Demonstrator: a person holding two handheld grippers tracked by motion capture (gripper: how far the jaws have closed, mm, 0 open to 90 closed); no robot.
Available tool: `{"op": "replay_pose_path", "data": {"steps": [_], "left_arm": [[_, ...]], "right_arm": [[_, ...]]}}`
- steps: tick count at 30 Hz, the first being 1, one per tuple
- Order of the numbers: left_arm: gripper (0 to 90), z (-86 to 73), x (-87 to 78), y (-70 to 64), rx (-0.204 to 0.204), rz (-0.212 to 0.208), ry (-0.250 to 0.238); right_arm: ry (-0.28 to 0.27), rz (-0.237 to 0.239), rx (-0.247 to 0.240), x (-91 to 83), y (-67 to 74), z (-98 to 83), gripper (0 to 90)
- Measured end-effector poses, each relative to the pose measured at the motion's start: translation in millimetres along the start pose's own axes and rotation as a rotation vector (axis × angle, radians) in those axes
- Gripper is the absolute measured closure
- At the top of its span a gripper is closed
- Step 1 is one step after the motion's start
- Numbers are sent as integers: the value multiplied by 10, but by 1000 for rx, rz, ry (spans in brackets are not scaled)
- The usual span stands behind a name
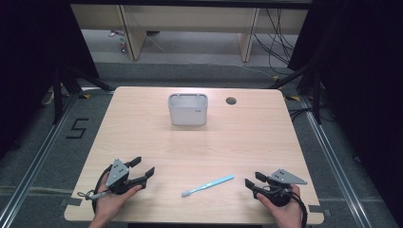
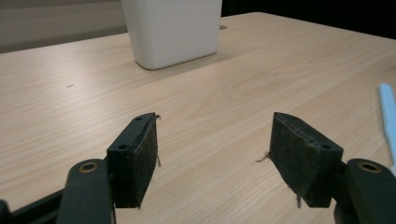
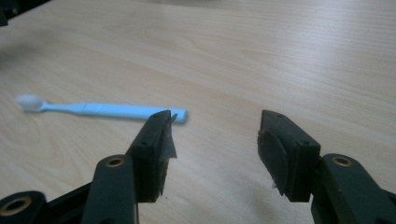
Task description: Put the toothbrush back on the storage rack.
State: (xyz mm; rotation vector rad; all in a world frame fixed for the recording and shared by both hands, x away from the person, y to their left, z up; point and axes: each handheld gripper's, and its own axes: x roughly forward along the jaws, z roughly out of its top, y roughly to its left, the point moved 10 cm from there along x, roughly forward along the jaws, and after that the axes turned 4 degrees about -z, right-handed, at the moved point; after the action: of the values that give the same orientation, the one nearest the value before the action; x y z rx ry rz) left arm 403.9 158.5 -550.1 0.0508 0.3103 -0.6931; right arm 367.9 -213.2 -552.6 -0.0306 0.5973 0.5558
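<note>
Two hand-held black grippers, bare hands, no sleeves in view.
Left gripper and right gripper: black bodies, each topped by a grey three-cornered plate, a cable trailing from each. Jaws black, blocky; brass-coloured rings at the joints; small screw holes. Pads dark, worn, with frayed threads at the edges.

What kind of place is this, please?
Probably a lab or recording studio, not a home. A bare wooden table stands between black curtains, with metal floor rails and loose cables behind. On it are a toothbrush and a white holder.
</note>
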Motion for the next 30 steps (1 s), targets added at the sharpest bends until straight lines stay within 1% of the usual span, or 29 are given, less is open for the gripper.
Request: {"op": "replay_pose_path", "data": {"steps": [1, 2, 3, 4, 5, 6, 7, 8, 9, 10, 11, 12, 13, 14, 15, 16, 17, 18, 19, 20, 21, 23, 24, 25, 26, 27, 28, 29, 30], "left_arm": [[321, -17, 9, -8, 2, -8, 1], [321, -17, 9, -8, 2, -8, 1], [321, -33, 12, -12, 3, -6, 13], [320, -27, 13, -16, 7, -9, 8], [320, -27, 15, -22, 6, -12, 5], [322, -29, 12, -50, 17, -13, 7], [322, -29, 12, -50, 17, -13, 7], [324, -32, 10, -59, 25, -8, 9], [325, -32, 9, -64, 28, -8, 10], [325, -33, 8, -67, 31, -5, 11], [325, -32, 6, -68, 33, -5, 10], [325, -32, 4, -67, 33, -4, 9], [324, -33, 3, -70, 32, -7, 10], [323, -33, 3, -70, 32, -7, 10], [323, -35, 4, -73, 33, -9, 12], [320, -39, 9, -70, 31, -8, 18], [321, -39, 9, -70, 31, -8, 18], [321, -34, 23, -72, 28, -14, 9], [319, -35, 24, -72, 28, -14, 11], [319, -35, 24, -72, 28, -14, 11], [320, -41, 20, -70, 29, -9, 21], [317, -44, 20, -69, 29, -5, 26], [316, -44, 20, -69, 29, -5, 26], [316, -44, 21, -68, 31, -4, 26], [314, -46, 21, -69, 34, -4, 30], [312, -46, 21, -69, 34, -4, 30], [312, -40, 33, -73, 34, -11, 19], [311, -47, 25, -72, 35, -4, 31], [309, -47, 25, -72, 35, -4, 31]], "right_arm": [[4, 8, -32, 3, -11, 10, 454], [4, 8, -32, 3, -11, 10, 454], [17, 30, -38, 5, 2, 12, 453], [52, 24, -79, -12, -12, 26, 453], [52, 24, -79, -12, -12, 26, 453], [125, 51, -100, -24, -1, 25, 440], [151, 48, -104, -36, 11, 31, 441], [165, 44, -96, -39, 20, 41, 440], [191, 56, -110, -37, 25, 51, 436], [230, 72, -131, -33, 33, 46, 429], [256, 80, -172, -19, 30, 50, 429], [281, 83, -197, -6, 40, 51, 426], [322, 96, -245, 6, 37, 35, 422], [322, 96, -245, 6, 37, 35, 422], [355, 115, -292, 32, 60, 15, 423], [430, 141, -310, 18, 103, -6, 425], [430, 141, -310, 18, 103, -6, 425], [484, 170, -373, 29, 131, -24, 429], [516, 172, -390, 24, 142, -31, 429], [516, 172, -390, 24, 142, -31, 429], [564, 196, -459, 27, 158, -32, 433], [618, 227, -487, 21, 199, -30, 435], [618, 227, -487, 21, 199, -30, 435], [630, 242, -514, 23, 204, -19, 437], [657, 263, -558, 38, 221, 9, 436], [668, 271, -589, 52, 226, 24, 435], [668, 271, -589, 52, 226, 24, 435], [698, 268, -620, 66, 230, 58, 435], [724, 263, -634, 65, 230, 70, 433]]}}
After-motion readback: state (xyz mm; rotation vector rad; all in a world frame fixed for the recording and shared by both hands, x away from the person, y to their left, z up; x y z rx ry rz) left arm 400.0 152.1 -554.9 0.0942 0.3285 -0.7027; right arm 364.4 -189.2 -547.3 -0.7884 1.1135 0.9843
